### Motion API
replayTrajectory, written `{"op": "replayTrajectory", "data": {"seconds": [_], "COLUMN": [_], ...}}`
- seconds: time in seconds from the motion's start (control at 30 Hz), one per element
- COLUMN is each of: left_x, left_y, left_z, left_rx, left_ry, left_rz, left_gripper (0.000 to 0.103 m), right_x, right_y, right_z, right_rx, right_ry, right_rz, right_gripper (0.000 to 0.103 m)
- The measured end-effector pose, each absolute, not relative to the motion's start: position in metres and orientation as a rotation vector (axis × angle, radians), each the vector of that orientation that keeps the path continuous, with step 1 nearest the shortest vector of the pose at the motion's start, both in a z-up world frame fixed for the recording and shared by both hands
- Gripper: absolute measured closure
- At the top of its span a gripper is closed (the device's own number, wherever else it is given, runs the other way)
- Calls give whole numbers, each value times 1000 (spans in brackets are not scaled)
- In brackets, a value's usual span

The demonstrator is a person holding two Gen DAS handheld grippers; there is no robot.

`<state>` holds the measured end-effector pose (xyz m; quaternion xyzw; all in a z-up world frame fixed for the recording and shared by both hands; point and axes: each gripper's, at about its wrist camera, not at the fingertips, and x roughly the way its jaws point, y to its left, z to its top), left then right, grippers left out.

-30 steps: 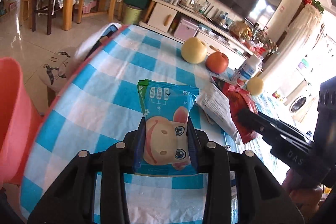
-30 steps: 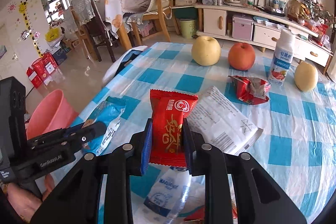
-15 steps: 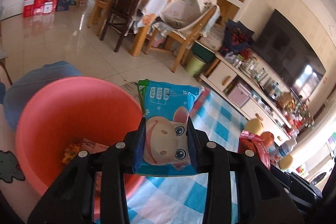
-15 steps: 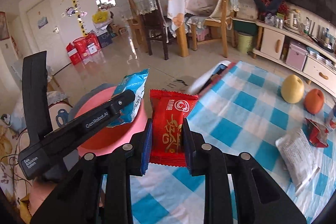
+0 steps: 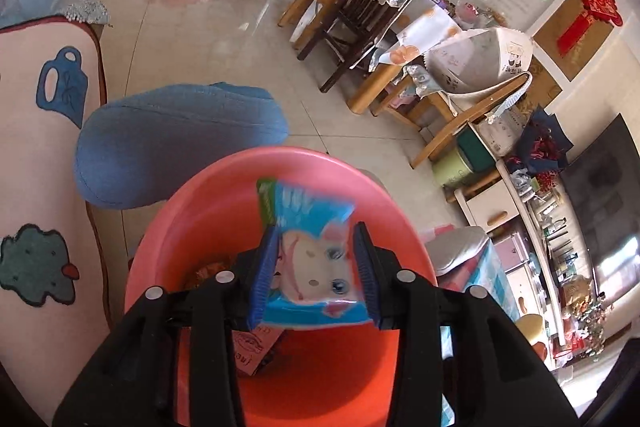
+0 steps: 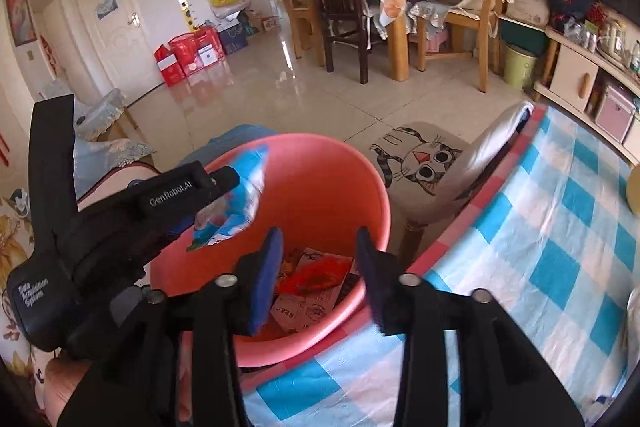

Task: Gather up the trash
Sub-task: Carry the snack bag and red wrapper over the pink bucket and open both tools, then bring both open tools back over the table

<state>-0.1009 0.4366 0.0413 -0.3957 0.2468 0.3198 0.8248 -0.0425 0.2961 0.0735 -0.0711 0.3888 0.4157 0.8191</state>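
Both tongs now over the pink basin (image 6: 340, 179), which sits beside the edge of the checked worktop (image 6: 560, 267); a second ago both were still above the worktop among the litter.

Left tongs (image 5: 316, 275): jaws opening. The blue cartoon snack packet (image 5: 308, 251) sits between the pads, blurred and tilted, so probably slipping free, though I cannot be sure the pads have let go. It hangs directly above the basin's hollow.

Right tongs (image 6: 318, 267): jaws opening, nothing between them. The red wrapper (image 6: 316, 275) they carried half a second ago has dropped and lies in the basin bottom on other wrappers.

Meaning: one piece binned, the second about to follow. A receipt-like paper and another red wrapper were on the worktop a second ago, out of view now, so collecting is likely not finished.
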Motion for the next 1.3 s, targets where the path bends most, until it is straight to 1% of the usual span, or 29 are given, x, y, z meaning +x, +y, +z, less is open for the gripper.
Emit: {"op": "replayTrajectory", "data": {"seconds": [0.07, 0.13, 0.17, 0.23, 0.3, 0.4, 0.5, 0.57, 1.0, 1.3], "left_x": [-98, -94, -92, -88, -88, -81, -75, -70, -52, -52], "left_y": [431, 424, 420, 415, 410, 397, 381, 370, 294, 251], "left_z": [46, 51, 52, 53, 54, 58, 62, 65, 75, 80], "left_rx": [-784, -727, -707, -681, -672, -635, -595, -567, -423, -326], "left_ry": [510, 499, 500, 501, 488, 475, 456, 445, 489, 502], "left_rz": [706, 711, 700, 681, 645, 581, 512, 467, 259, 180], "left_gripper": [35, 27, 25, 21, 20, 18, 14, 13, 12, 12], "right_x": [-46, -52, -55, -61, -61, -67, -72, -76, -90, -96], "right_y": [282, 266, 258, 244, 227, 205, 186, 173, 94, 50], "right_z": [75, 75, 75, 76, 76, 81, 86, 88, 103, 102], "right_rx": [-133, -141, -148, -158, -159, -165, -170, -158, -55, 4], "right_ry": [813, 787, 769, 745, 739, 725, 705, 696, 657, 643], "right_rz": [859, 817, 796, 761, 739, 712, 686, 674, 593, 545], "right_gripper": [35, 28, 23, 19, 14, 14, 13, 12, 10, 10]}}
